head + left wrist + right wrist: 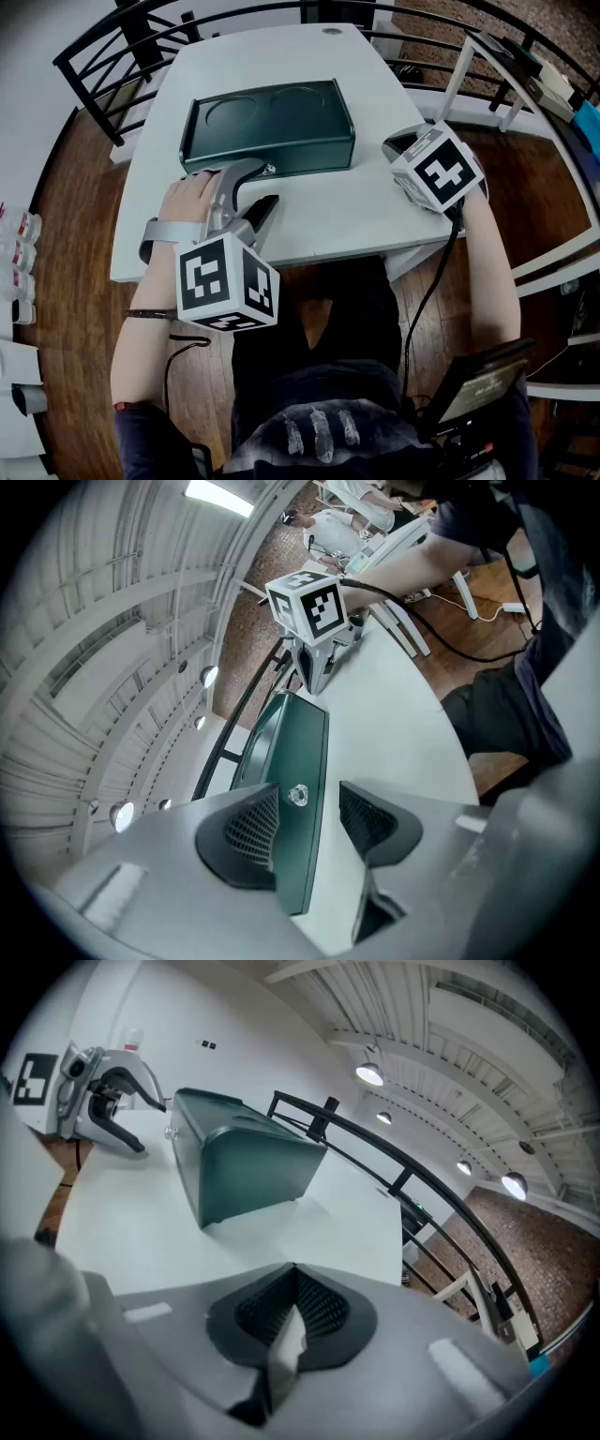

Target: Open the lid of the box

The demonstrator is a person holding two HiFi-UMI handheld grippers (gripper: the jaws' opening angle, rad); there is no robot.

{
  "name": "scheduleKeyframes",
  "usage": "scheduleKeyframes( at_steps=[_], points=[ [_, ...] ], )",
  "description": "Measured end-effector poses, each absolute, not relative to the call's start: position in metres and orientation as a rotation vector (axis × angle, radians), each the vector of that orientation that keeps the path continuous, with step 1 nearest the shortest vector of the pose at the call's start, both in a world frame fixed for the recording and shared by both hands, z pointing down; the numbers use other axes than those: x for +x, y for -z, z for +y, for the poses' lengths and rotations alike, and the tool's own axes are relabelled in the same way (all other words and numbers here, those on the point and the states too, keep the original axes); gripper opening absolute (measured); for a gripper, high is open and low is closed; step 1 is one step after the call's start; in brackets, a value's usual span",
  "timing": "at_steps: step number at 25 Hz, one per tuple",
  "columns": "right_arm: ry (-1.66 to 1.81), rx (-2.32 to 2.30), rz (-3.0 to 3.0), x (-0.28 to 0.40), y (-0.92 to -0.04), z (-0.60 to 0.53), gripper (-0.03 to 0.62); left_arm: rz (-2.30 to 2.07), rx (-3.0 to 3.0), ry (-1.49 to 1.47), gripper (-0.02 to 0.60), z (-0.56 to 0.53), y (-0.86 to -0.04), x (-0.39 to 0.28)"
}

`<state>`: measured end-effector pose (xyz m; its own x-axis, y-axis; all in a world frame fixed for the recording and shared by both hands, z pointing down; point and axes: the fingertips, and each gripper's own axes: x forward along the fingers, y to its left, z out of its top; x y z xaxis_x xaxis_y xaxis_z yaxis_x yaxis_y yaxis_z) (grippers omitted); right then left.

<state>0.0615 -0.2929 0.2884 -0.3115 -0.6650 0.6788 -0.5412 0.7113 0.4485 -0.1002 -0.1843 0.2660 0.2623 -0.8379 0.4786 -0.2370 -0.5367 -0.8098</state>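
A dark green box (pixel 267 127) sits on the far half of a white table (pixel 328 211), lid down flat. A small shiny knob (pixel 270 170) sticks out of its near face.

In the head view, the left gripper (pixel 264 184) is at the box's 6 o'clock, right up against that near face. The left gripper view shows its jaws spread as wide as they go. The knob (pixel 299 795) and the lid's front edge stand in the gap between the two pads, which do not press on the knob. The person's left hand (pixel 187 197) grips the handle at the box's 7 o'clock.

The right gripper (pixel 398 148) rests on the table at the box's 4 o'clock, clear of its right end. In the right gripper view its jaws meet at the tips and hold nothing, with the box (pixel 248 1162) at 11 o'clock ahead of them.

A black railing (pixel 112 56) curves around the table from 9 o'clock to 3 o'clock.
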Motion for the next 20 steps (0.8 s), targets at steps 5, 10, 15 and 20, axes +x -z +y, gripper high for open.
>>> scheduleKeyframes(
  at_steps=[5, 10, 15, 20],
  points=[
    [0.149, 0.921, -2.004, 0.062, -0.286, -0.292, 0.003, 1.002, -1.811, 1.299, 0.160, -0.196, -0.264, -0.094],
    [0.132, 0.899, -2.029, 0.060, -0.284, -0.290, 0.003, 1.016, -1.727, 1.327, 0.134, -0.204, -0.264, -0.093],
    [0.118, 0.891, -2.045, 0.059, -0.281, -0.290, 0.003, 1.043, -1.703, 1.311, 0.103, -0.206, -0.261, -0.094],
    [0.161, 0.896, -2.015, 0.063, -0.281, -0.291, 0.003, 1.066, -1.791, 1.297, 0.077, -0.205, -0.264, -0.090]
  ],
)
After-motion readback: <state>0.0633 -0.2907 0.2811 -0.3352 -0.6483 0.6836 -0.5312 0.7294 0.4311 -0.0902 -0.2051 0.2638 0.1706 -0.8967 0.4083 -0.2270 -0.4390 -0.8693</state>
